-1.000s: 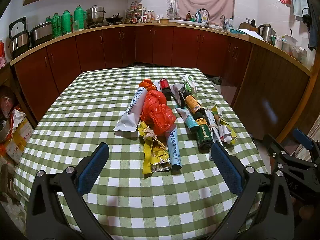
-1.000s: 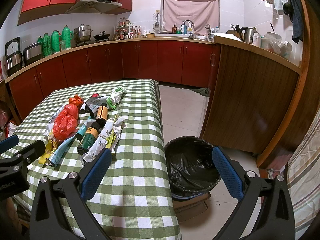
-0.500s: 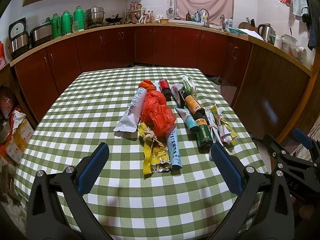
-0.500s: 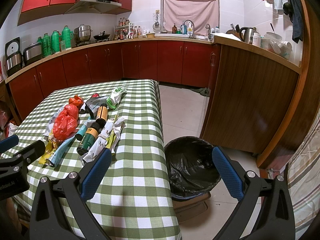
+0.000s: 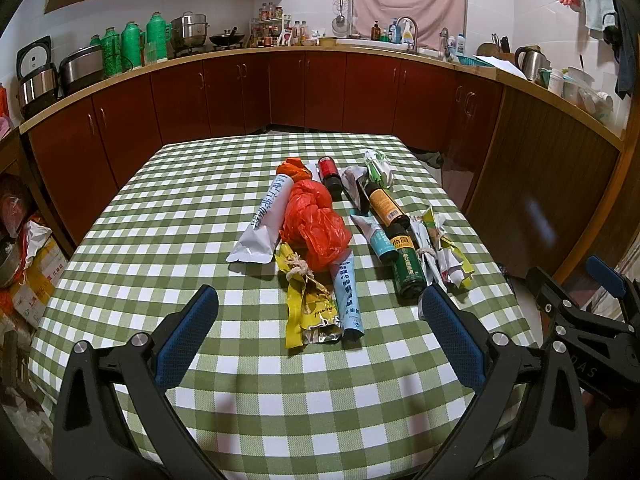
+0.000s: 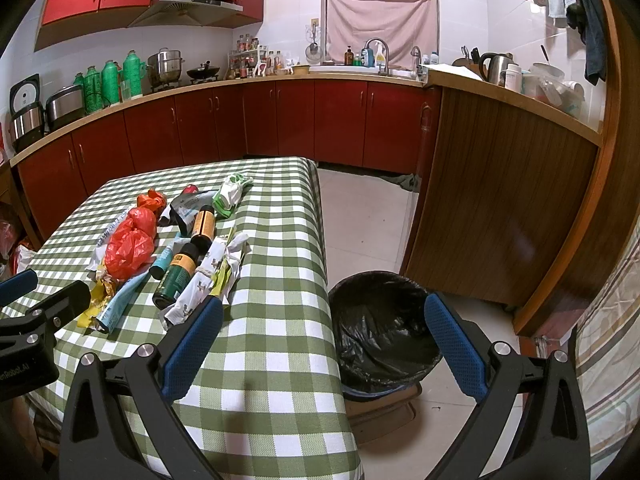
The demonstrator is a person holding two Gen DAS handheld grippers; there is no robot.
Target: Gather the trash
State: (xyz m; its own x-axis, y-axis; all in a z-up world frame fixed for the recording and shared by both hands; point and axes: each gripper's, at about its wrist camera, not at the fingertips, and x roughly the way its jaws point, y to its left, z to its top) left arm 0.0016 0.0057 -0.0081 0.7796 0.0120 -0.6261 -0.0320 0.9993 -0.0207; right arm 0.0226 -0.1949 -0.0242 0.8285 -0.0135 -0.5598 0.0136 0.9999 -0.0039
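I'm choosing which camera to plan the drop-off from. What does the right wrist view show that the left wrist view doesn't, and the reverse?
Only the right wrist view shows the black-lined trash bin on the floor beside the table, between the fingers of the open right hand-held gripper.

Only the left wrist view shows the boxes and bags on the floor at the table's left side.

Both show the checked tablecloth, the red plastic bag, the dark green bottle and the kitchen counter. The left hand-held gripper is open and empty too.

Green thermoses, rice cooker on red-cabinet counter, kettle far right, pink curtain over sink.
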